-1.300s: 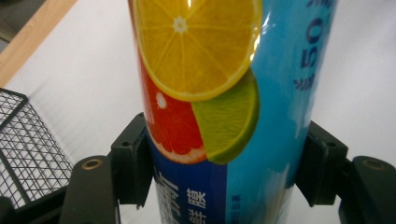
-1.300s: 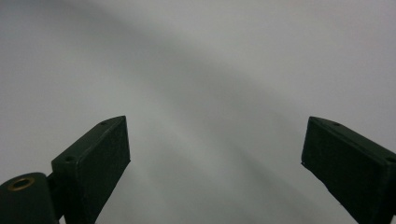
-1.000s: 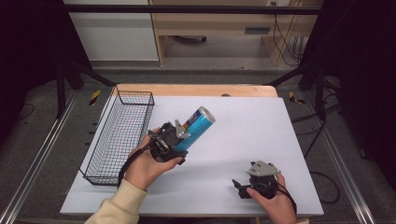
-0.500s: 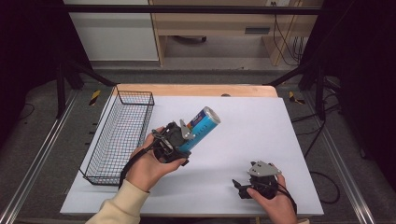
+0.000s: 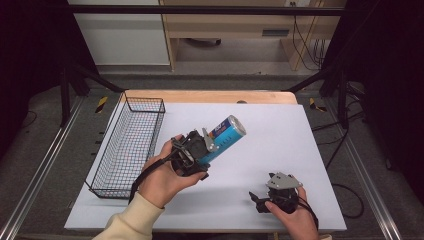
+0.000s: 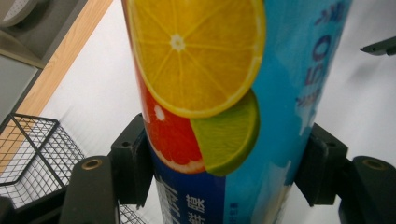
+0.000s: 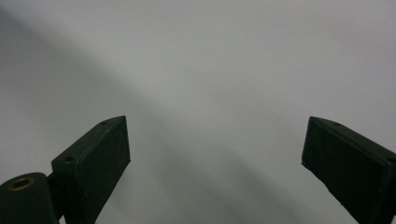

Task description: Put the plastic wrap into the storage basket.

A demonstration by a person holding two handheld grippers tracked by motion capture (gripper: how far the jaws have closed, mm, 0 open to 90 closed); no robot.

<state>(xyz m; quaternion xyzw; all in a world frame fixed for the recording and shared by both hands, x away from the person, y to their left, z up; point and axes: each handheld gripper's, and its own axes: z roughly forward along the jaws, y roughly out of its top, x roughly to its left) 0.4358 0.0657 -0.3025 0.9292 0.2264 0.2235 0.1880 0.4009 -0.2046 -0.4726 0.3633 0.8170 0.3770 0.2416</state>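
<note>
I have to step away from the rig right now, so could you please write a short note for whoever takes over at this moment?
Left tongs: shut on the blue can, gripped near its lower end; the can is lifted off the white table and tilted, top pointing up and to the right in the high view.
Right tongs: open and holding nothing, resting low at the near right of the table.
Wire basket: at the table's left side, with nothing visible inside it.
Done: can picked up.
Left: probably to set the can in the basket, then release; that is a guess from the layout.
</note>
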